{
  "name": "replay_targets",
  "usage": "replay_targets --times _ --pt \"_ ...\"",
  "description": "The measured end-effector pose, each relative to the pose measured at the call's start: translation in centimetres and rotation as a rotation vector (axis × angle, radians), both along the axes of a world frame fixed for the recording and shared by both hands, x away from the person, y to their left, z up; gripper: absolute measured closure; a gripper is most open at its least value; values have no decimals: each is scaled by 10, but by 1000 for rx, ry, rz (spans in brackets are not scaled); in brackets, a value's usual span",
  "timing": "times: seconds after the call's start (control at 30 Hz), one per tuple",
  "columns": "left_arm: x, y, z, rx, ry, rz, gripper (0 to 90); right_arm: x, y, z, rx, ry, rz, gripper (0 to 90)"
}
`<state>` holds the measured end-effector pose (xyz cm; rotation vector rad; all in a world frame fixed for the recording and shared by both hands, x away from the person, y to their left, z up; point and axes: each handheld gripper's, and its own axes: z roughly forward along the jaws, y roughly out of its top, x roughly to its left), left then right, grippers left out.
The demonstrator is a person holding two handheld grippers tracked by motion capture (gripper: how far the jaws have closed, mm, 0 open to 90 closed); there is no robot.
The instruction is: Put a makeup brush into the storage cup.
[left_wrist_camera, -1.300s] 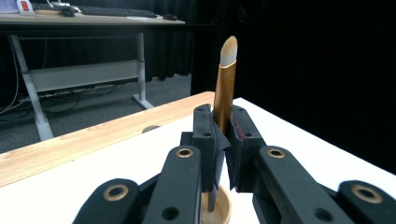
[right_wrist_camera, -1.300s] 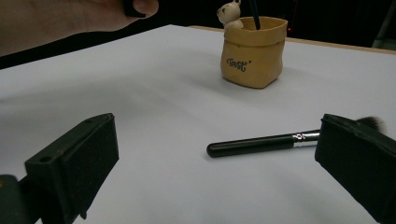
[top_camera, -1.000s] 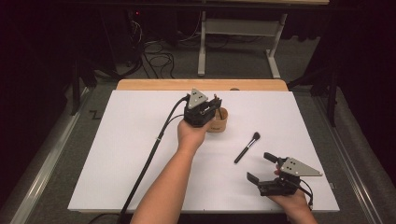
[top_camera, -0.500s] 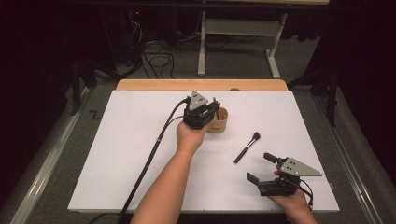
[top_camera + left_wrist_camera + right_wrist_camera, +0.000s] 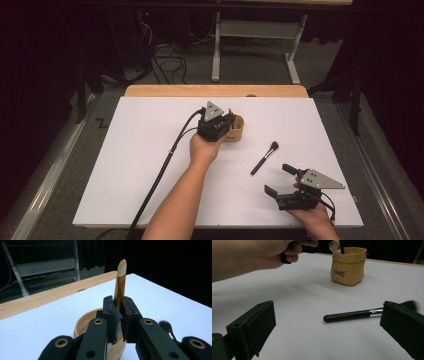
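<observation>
My left gripper (image 5: 229, 121) hangs over the tan cup (image 5: 237, 133) near the middle of the white table; its jaws are shut on a gold-handled brush (image 5: 120, 282). The brush stands upright with its pale tip up, above the cup's mouth (image 5: 83, 323). A black makeup brush (image 5: 264, 157) lies flat on the table right of the cup, bristles toward the back. My right gripper (image 5: 278, 179) rests near the front right, open, with the black brush (image 5: 352, 314) just beyond its jaws. In the right gripper view a pale tuft and a dark stem show at the rim of the cup (image 5: 348, 267).
A white sheet (image 5: 140, 150) covers the table, with a wooden strip (image 5: 175, 91) along the back edge. The left gripper's black cable (image 5: 160, 175) trails across the sheet to the front. A metal table frame (image 5: 250, 30) and floor cables stand beyond.
</observation>
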<state>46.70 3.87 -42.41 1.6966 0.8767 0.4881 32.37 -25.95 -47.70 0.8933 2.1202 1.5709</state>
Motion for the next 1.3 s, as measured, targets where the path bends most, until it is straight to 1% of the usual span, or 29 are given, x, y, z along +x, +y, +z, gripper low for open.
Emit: replay_targets --times 0.27,0.33,0.4,0.43,0.47,0.5,0.53,0.57,0.6,0.67,0.7,0.77,0.8,0.83,0.9,0.97,1.07,1.13,1.3 --pt "0 -1 -1 0 -2 -6 824 0 -1 0 0 -5 3 13" --pt "0 -2 -2 2 1 -10 809 0 0 0 -1 -4 3 13" --pt "0 -2 -2 -1 12 -10 710 0 0 0 0 -4 3 13" --pt "0 -2 -2 -1 15 -10 642 0 -1 0 0 -6 2 13" --pt "0 -2 -2 4 13 -2 554 0 -1 0 1 -5 2 12" --pt "0 -2 -2 18 12 16 478 0 -1 0 1 -5 2 12" --pt "0 -3 -2 29 16 32 379 0 -1 0 0 -6 1 12" --pt "0 -2 -2 25 19 28 324 0 -1 0 0 -5 0 12" --pt "0 -2 -2 27 24 27 297 0 -1 0 0 -4 1 12" --pt "-2 -2 -1 35 27 24 208 0 0 0 0 -4 1 12" --pt "-3 -3 -1 34 28 20 184 0 0 0 -2 -5 -1 12" --pt "-7 -2 0 22 23 17 160 0 0 0 -1 -3 -3 12" --pt "-9 -2 0 0 23 14 157 0 0 0 0 -3 -2 12" --pt "-10 0 1 -8 29 7 149 0 0 0 -1 -5 -1 12" --pt "-12 1 0 -16 39 10 126 0 1 0 -2 -4 1 12" --pt "-15 4 -1 -15 44 6 113 0 1 0 -8 -4 1 12" --pt "-20 8 -5 -21 68 6 83 0 1 -1 -13 -11 0 12" --pt "-24 9 -6 -9 76 6 73 1 1 -1 -9 -3 -1 12" --pt "-35 15 -7 -5 70 4 49 1 1 0 -17 -8 -4 12"
